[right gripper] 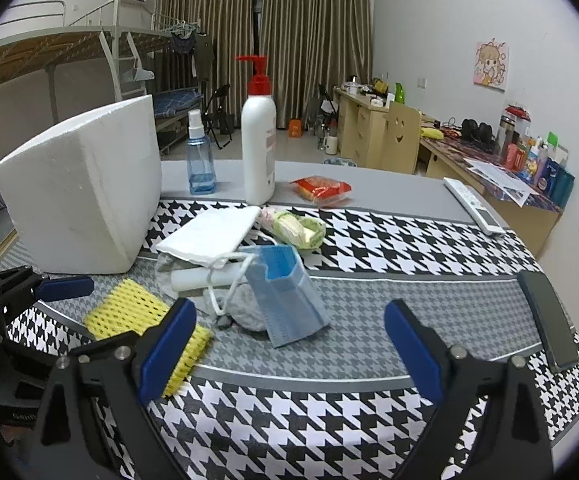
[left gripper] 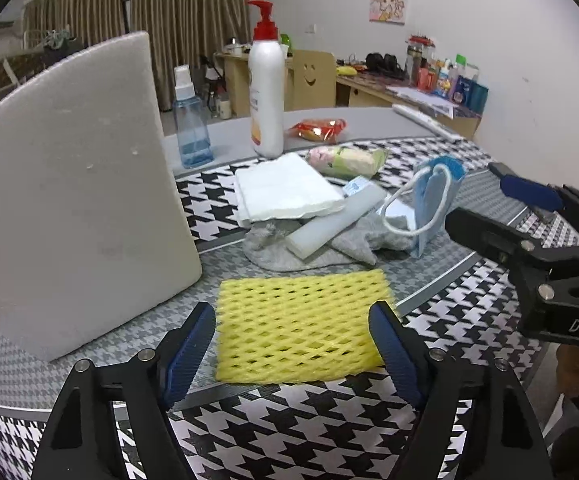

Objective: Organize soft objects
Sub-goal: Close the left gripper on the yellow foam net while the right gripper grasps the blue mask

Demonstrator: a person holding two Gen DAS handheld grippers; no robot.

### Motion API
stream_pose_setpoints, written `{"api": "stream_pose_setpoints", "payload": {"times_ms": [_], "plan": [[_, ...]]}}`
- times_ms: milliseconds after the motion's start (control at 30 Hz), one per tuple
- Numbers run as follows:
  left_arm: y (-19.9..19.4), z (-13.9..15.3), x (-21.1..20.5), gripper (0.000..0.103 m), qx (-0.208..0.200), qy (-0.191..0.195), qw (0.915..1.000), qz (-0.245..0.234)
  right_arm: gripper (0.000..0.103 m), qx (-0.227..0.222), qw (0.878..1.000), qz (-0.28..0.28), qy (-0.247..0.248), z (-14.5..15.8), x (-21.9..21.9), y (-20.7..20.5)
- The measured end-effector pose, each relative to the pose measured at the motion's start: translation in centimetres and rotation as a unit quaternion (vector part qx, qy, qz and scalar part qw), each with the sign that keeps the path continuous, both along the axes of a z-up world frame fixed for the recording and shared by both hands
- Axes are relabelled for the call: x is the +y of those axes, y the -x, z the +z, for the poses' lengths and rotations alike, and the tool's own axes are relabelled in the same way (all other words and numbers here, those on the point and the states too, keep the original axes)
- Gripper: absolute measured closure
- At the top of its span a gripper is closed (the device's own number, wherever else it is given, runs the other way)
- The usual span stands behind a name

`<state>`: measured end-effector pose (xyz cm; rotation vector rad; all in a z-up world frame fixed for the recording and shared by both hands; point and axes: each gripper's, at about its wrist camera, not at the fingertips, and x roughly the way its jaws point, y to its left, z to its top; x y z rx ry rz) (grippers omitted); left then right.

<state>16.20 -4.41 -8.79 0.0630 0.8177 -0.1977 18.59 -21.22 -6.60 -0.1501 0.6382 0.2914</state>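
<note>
A white foam box stands at the left of the worktop. The left gripper straddles a flat yellow foam net, jaws apart, untouching. Rightward, the right gripper gapes before a creased blue face mask.

Two low wrist views, shared tabletop

White walls enclose the room, with brown curtains drawn across what seems to be a window. A metal bunk bed stands left; wooden desks line the right wall under a cartoon poster.
</note>
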Motion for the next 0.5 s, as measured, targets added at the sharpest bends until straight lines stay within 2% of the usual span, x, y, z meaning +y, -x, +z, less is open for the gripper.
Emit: {"api": "stream_pose_setpoints", "payload": {"times_ms": [200, 367, 500], "plan": [[-1.0, -1.2, 0.5, 0.040, 0.035, -0.007, 0.9993, 0.009, 0.006, 0.016, 1.000, -0.002, 0.005, -0.7, 0.0, -0.8], [-1.0, -1.2, 0.7, 0.044, 0.035, -0.011, 0.9993, 0.010, 0.006, 0.020, 1.000, -0.004, 0.010, -1.0, 0.0, -1.2], [-0.8, -1.1, 0.6, 0.052, 0.035, -0.019, 0.9992, 0.008, 0.017, 0.034, 0.999, -0.002, 0.001, -1.2, -0.2, -1.8]]}}
